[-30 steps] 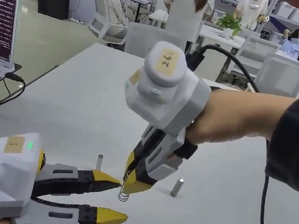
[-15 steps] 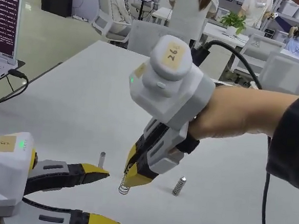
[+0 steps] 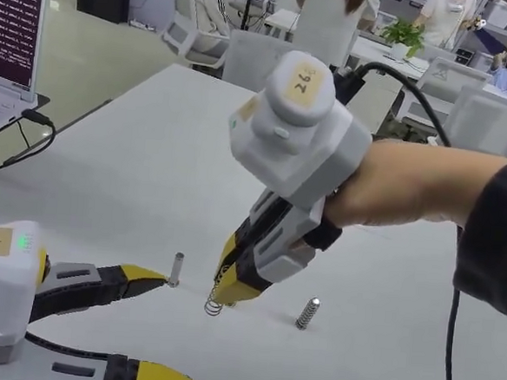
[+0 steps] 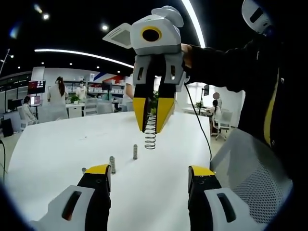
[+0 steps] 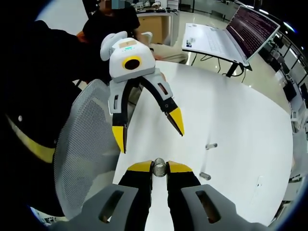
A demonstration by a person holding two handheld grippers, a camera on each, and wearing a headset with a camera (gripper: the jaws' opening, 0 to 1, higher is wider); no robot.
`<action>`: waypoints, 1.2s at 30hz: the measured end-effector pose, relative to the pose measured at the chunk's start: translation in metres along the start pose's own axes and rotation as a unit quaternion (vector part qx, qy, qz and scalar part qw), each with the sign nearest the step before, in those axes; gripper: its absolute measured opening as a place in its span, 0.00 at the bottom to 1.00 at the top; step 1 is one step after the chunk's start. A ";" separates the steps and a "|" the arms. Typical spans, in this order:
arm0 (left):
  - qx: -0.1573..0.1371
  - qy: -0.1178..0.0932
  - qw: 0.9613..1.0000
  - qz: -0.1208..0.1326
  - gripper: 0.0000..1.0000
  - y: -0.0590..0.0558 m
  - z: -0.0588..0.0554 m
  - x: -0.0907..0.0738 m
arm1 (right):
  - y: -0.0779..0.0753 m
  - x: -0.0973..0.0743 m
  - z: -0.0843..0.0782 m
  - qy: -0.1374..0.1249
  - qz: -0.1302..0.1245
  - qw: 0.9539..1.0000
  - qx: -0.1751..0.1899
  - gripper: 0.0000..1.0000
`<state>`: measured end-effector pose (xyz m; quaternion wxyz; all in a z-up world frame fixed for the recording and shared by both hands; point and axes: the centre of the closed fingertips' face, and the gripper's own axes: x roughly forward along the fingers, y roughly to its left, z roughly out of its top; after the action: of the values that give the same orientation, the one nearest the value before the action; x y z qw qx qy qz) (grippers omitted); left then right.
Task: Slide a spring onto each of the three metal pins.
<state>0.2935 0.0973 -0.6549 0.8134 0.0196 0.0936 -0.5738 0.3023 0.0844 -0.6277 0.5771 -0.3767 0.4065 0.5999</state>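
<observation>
Pinching spring (image 5: 160,167) end-on: right tongs (image 3: 229,293).

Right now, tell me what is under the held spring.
Bare table shows below the spring; the pins stand aside. The right gripper covers its top coils.

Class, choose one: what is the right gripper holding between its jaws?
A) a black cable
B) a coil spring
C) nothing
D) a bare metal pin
B: the right gripper is closed on a spring, which hangs down from its yellow tips in the left gripper view.
</observation>
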 end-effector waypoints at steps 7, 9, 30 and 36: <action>0.003 0.004 1.000 0.018 0.62 0.008 -0.005 -0.006 | -0.008 0.000 0.001 0.000 -0.004 1.000 0.004 0.08; 0.002 0.005 1.000 0.024 0.62 0.010 -0.006 -0.008 | -0.012 0.000 0.000 0.001 -0.008 1.000 0.004 0.08; -0.016 0.009 0.998 0.066 0.63 0.024 -0.022 -0.025 | -0.063 0.011 0.003 0.010 -0.037 0.999 0.009 0.08; -0.018 0.013 0.997 0.072 0.62 0.028 -0.025 -0.028 | -0.078 0.013 0.008 0.010 -0.044 0.999 0.008 0.08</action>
<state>0.3072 0.1358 -0.6772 0.8514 0.0189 0.1129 -0.5119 0.3796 0.0971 -0.6411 0.6019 -0.3959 0.3997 0.5667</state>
